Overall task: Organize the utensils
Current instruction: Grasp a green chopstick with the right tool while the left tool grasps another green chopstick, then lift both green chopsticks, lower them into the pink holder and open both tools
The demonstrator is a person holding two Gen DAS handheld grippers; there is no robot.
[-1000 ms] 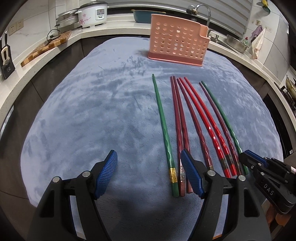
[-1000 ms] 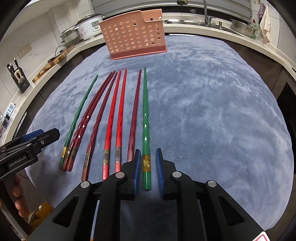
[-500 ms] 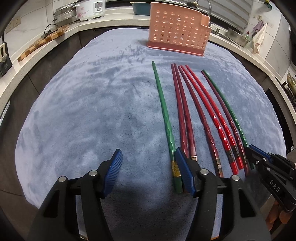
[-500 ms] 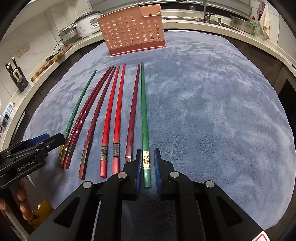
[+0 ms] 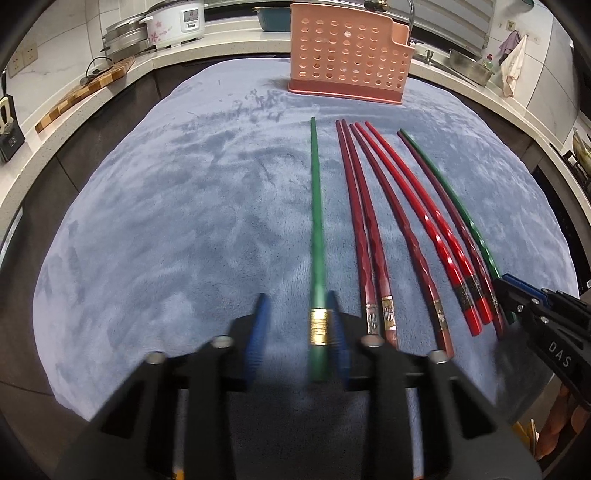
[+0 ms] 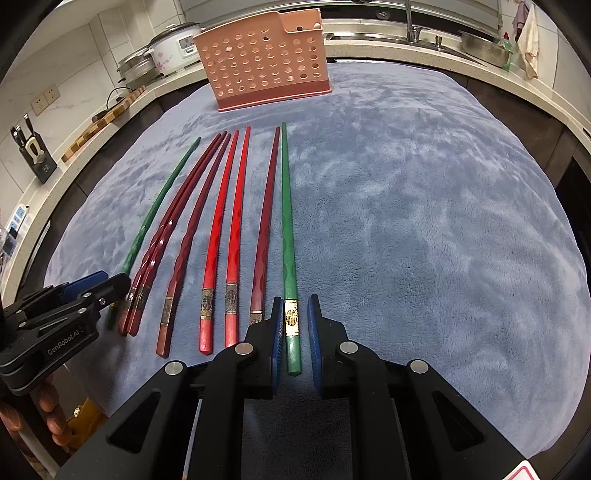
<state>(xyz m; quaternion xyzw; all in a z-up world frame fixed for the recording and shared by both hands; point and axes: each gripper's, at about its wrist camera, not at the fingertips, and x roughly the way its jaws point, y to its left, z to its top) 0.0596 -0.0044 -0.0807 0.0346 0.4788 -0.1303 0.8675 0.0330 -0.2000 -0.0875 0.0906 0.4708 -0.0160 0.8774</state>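
While my left tool (image 5: 295, 332) straddles the butt of the leftmost green chopstick (image 5: 315, 221) at lower centre of the left view, its blurred blue pads stand apart, the right one just beside the stick. Red chopsticks (image 5: 369, 236) fan right; the pink holder (image 5: 347, 59) sits top centre.

Right view: my right tool (image 6: 293, 332) is released around the rightmost green chopstick (image 6: 287, 229), gaps both sides, on the blue-covered surface (image 6: 424, 221).

Blue-grey plush cloth (image 6: 424, 221) over table; pale counter (image 5: 236, 40) w/ rice cooker (image 5: 173, 22), cutting board (image 5: 85, 92), sink tap (image 6: 410, 18); tiled walls.
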